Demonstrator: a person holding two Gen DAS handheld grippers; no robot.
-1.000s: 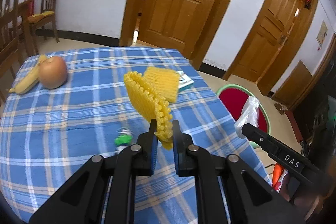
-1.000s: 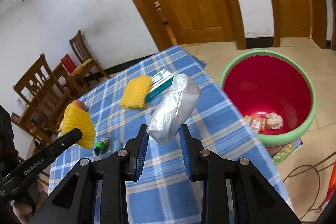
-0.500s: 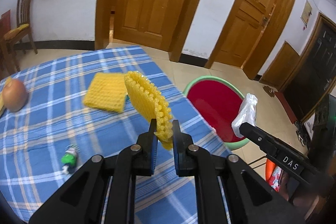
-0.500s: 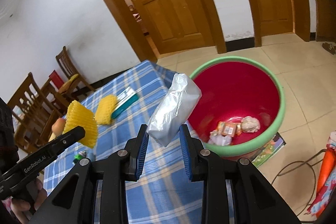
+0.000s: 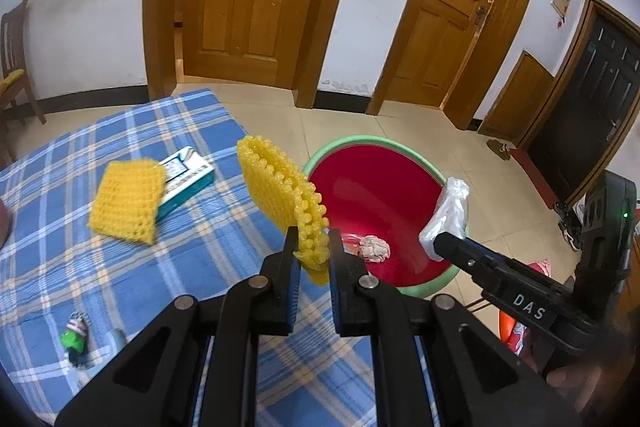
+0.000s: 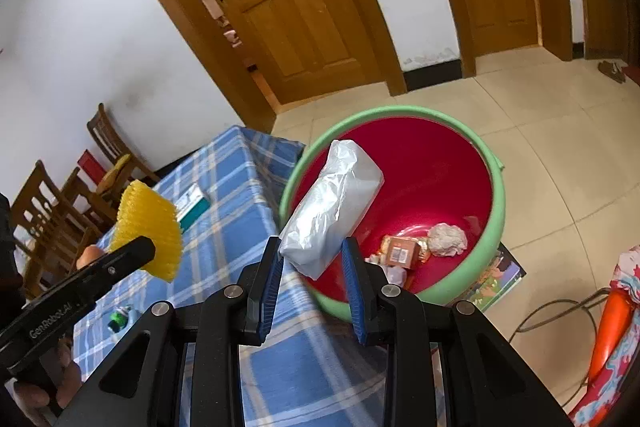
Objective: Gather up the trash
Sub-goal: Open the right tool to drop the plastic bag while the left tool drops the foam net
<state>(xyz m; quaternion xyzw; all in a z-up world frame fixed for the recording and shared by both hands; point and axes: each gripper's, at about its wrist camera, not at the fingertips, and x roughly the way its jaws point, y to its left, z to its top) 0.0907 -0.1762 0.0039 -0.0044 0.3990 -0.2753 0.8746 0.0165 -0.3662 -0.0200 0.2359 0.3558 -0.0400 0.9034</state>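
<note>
Left tongs (image 5: 312, 247) pinching yellow foam net (image 5: 280, 187), right tongs (image 6: 312, 259) holding silver bag (image 6: 332, 211); early release short of bin (image 6: 494, 187) ahead could miss

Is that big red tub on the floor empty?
No, the red tub already holds a crumpled white wad and an orange-brown wrapper at its bottom.

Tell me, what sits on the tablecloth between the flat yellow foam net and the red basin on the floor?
A teal-and-white box, partly under the flat yellow foam net; then bare cloth to the table edge before the basin. The left wrist view shows it.
</note>
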